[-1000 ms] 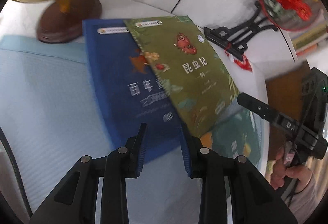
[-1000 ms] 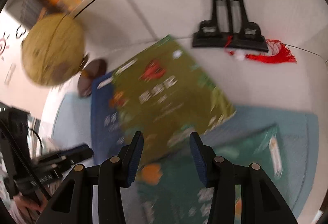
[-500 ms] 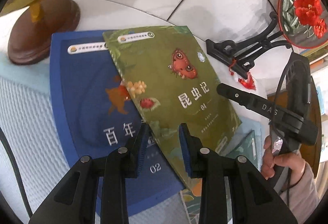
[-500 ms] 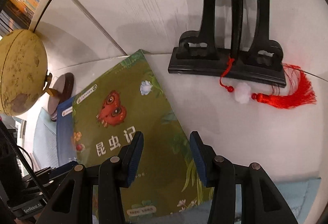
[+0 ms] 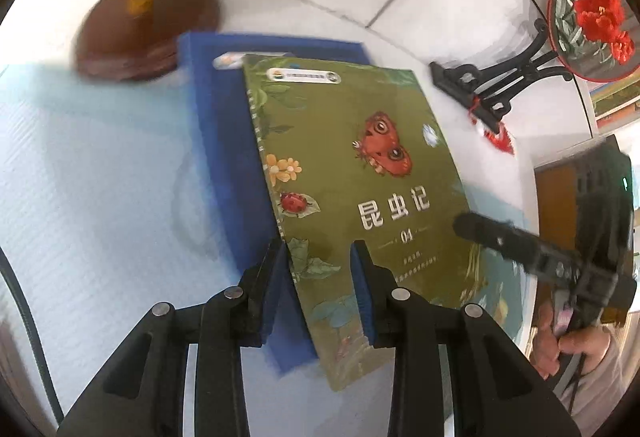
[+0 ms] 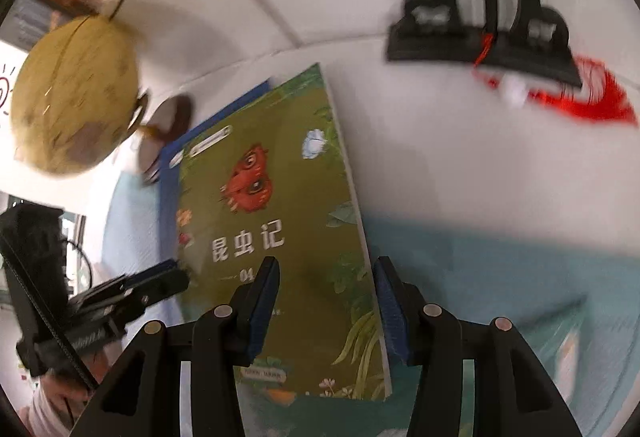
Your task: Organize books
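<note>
Two sets of tongs are working the green book (image 5: 360, 197), which is lying atop the blue book (image 5: 224, 141) on the surface (image 6: 460, 165). Your left tongs (image 5: 318, 289) are standing apart astride its spine edge, clamping nothing. Your right tongs (image 6: 326, 301) are opening over its opposite edge. You are likely squaring the stack; next, nudge the edges flush.

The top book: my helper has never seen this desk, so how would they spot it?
Start at the globe on its brown stand. Beside it lies a blue book, and the green book lies on top. Only it shows a red butterfly and a ladybird.
</note>
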Motion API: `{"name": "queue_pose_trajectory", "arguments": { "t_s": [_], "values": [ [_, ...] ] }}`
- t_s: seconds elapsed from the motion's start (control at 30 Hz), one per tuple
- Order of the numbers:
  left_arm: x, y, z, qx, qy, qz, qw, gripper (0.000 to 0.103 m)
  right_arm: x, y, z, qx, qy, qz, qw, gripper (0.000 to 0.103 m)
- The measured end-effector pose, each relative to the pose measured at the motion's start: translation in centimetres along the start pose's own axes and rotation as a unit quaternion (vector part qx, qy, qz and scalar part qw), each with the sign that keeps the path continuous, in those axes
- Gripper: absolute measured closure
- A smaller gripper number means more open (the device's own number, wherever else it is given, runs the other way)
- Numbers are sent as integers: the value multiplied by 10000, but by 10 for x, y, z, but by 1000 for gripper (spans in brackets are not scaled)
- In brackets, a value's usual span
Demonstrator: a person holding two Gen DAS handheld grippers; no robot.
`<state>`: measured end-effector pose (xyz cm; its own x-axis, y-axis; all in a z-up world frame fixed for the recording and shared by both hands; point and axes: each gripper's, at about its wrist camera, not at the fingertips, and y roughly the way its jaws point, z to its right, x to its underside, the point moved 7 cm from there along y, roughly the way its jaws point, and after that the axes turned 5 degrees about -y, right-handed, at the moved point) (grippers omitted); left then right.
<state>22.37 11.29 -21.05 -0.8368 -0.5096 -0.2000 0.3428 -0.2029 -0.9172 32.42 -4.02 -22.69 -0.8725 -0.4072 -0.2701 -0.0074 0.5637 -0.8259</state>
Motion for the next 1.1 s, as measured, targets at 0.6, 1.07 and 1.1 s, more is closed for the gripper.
{"name": "queue_pose_trajectory", "arguments": {
  "t_s": [0.6, 1.07, 1.1],
  "values": [
    [211, -64, -106, 695, -16, -1639, 9840, 75, 272, -8, -89, -1538, 933, -744, 9809, 57],
    [186, -48, -98, 1156, 130, -1910, 9747, 87, 256, 2, -73, -2046, 730, -806, 9728, 87],
    [185, -47, -98, 1158, 110, -1916, 9746, 87, 255, 2, -69, -2074, 774, -817, 9718, 91]
  ]
}}
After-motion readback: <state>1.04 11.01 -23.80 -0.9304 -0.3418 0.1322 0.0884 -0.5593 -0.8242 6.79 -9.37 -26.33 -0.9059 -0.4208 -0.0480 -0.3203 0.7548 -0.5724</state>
